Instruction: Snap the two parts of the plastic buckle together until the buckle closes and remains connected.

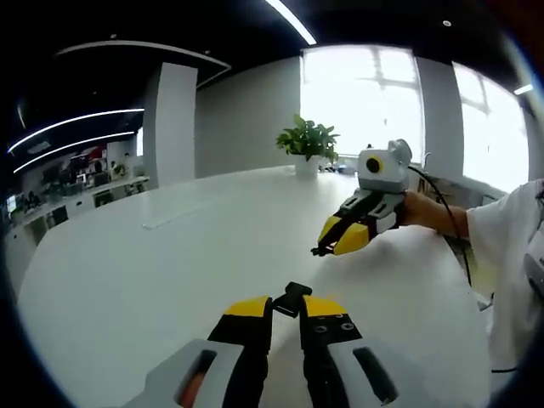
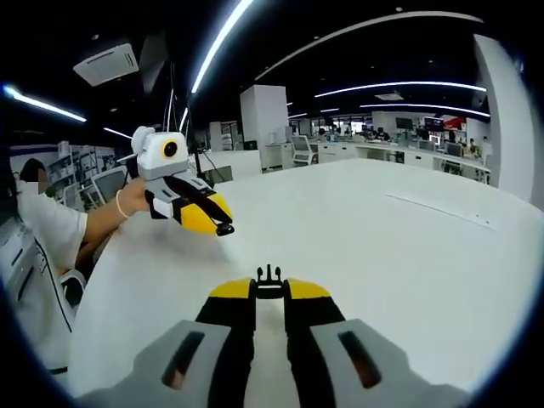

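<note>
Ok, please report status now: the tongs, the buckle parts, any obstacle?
Left tongs shut on socket half. Right tongs shut on pronged half. Halves apart, not snapped. White table between them bare.

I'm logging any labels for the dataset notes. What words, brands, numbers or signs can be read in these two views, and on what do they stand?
None can be read.
Left gripper, right gripper and the black buckle parts they hold: no print shows.
White table: bare of text.
Red signs in the far office: too small and blurred to read.
</note>
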Motion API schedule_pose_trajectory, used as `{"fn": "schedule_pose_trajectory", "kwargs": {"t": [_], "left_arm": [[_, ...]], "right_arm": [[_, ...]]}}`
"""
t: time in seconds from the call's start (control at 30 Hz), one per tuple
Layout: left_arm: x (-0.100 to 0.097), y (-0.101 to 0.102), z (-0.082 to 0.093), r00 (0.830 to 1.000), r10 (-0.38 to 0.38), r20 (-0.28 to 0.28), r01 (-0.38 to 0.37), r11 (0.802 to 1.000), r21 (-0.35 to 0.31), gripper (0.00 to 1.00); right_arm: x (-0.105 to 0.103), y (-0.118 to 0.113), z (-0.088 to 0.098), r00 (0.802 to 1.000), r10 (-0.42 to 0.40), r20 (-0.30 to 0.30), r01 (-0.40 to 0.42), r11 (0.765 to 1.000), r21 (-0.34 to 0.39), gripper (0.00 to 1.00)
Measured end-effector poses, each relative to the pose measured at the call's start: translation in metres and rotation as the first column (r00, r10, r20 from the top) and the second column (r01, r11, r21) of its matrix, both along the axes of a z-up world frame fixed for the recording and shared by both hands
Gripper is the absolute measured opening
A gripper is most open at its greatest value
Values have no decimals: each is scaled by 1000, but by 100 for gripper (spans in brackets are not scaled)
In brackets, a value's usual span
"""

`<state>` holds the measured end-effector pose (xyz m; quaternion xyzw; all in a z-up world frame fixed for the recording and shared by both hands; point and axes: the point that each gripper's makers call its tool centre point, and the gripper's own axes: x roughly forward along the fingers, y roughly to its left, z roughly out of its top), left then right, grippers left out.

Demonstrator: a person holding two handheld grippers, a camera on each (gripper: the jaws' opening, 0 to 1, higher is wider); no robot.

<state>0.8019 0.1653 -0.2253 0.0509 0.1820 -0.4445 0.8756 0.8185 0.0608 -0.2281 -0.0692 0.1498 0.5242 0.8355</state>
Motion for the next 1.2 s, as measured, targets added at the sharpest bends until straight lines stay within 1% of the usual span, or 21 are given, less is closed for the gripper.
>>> {"fn": "schedule_pose_trajectory", "kwargs": {"t": [0.13, 0.27, 0.43, 0.6, 0.8, 0.9, 1.03, 1.2], "left_arm": [[-2, -3, 4, 1000, -5, 2, 5, 1000, -9, 12], [-7, -8, 5, 1000, -21, 12, 21, 1000, -3, 12], [-9, -13, 5, 999, -43, 24, 43, 999, 11, 12], [-9, -17, 6, 998, -55, 24, 55, 998, 7, 12], [-9, -22, 9, 997, -64, 31, 64, 998, -3, 12], [-9, -24, 12, 997, -67, 38, 67, 998, -5, 12], [-7, -23, 21, 996, -70, 57, 70, 998, -1, 12], [-6, -21, 31, 996, -66, 63, 67, 998, -14, 12]], "right_arm": [[-6, 4, 1, 999, 34, 4, -34, 999, -2, 13], [-13, 7, 4, 997, 71, 42, -70, 997, -16, 13], [-21, 12, 5, 991, 118, 58, -117, 993, -20, 13], [-25, 14, 4, 987, 147, 69, -145, 989, -40, 13], [-26, 15, 5, 983, 163, 82, -160, 986, -49, 13], [-27, 16, 9, 980, 174, 96, -169, 984, -55, 13], [-28, 18, 16, 973, 184, 138, -175, 982, -77, 13], [-27, 22, 29, 967, 187, 174, -177, 982, -74, 13]]}}
